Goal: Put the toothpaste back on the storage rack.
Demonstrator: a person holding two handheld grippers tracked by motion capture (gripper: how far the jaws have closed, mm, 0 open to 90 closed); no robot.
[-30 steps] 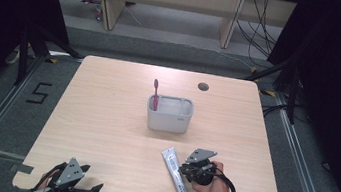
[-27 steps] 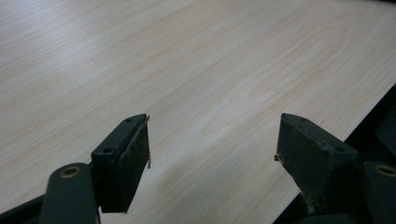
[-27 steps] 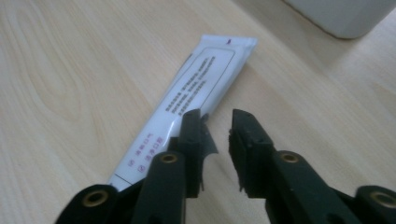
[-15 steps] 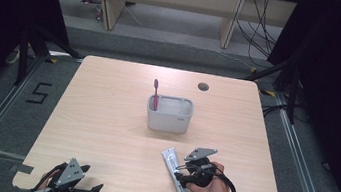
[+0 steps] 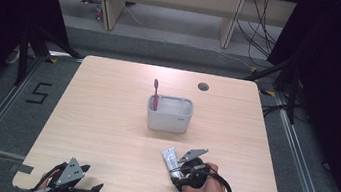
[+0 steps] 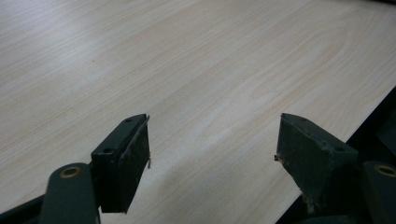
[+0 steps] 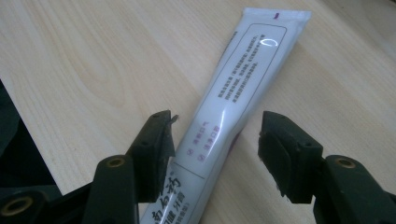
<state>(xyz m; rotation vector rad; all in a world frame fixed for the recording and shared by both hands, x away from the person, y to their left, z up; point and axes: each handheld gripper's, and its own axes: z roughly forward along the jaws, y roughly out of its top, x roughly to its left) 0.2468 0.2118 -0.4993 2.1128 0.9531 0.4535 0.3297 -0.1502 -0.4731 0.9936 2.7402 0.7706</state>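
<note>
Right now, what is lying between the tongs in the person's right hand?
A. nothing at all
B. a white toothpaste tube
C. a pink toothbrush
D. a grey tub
B: the white toothpaste tube lies flat on the table between the open right tongs, with a gap at each side, so neither jaw presses on it.

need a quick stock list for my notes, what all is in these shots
toothpaste tube: one, white with dark print, flat on the table's near right part, between the right gripper's open jaws
toothbrush: one, pink-red, standing in the holder's left end
holder: one, pale grey box, table centre
table: one, light wood, round hole near its far edge
shelving: pale wood, on the floor beyond the table
right gripper: black, astride the tube, pads apart from it
left gripper: black, open, at the near left corner
</note>
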